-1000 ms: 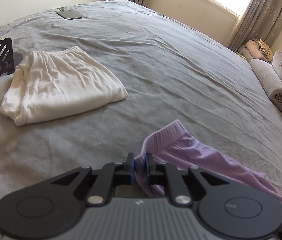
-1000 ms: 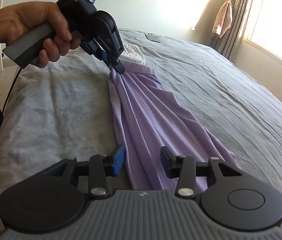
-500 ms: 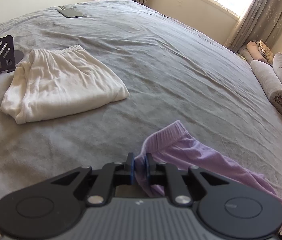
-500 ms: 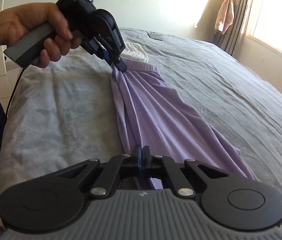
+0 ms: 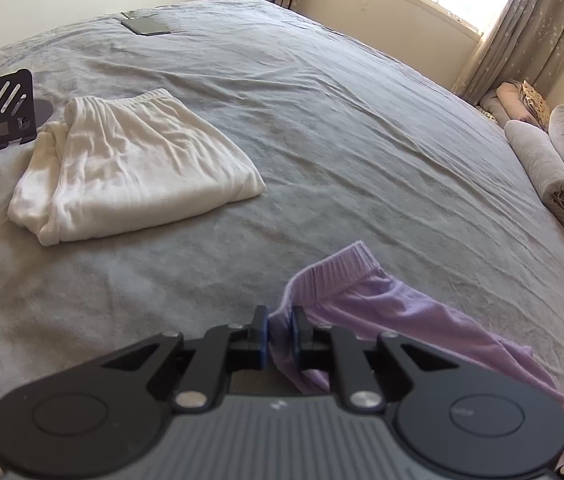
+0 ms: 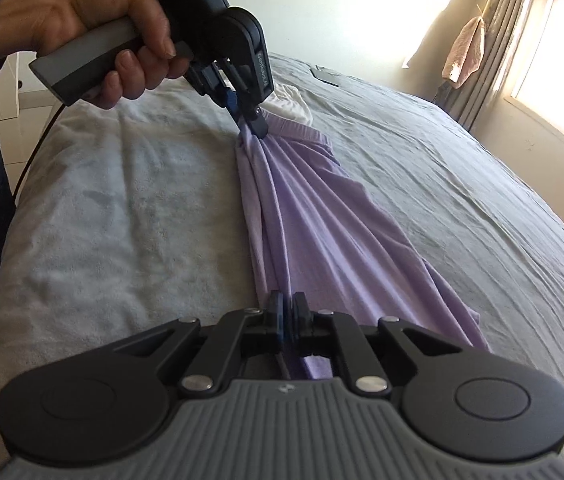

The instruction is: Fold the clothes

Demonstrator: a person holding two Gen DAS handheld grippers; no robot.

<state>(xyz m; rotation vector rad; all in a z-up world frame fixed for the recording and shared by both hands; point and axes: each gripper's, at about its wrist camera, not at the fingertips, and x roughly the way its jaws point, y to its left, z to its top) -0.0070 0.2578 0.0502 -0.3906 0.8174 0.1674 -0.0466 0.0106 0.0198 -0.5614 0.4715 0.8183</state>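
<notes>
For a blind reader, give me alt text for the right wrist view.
Two hand-held grippers pinch a purple garment stretched along a grey bed: the right hand-held gripper at the near end, the left hand-held gripper, gripped by a hand, at the waistband.

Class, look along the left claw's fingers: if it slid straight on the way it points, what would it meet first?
The left claw already pinches the purple trousers; past their waistband lies only bare grey bedspread. The folded white trousers sit off to the left, probably out of line.
</notes>
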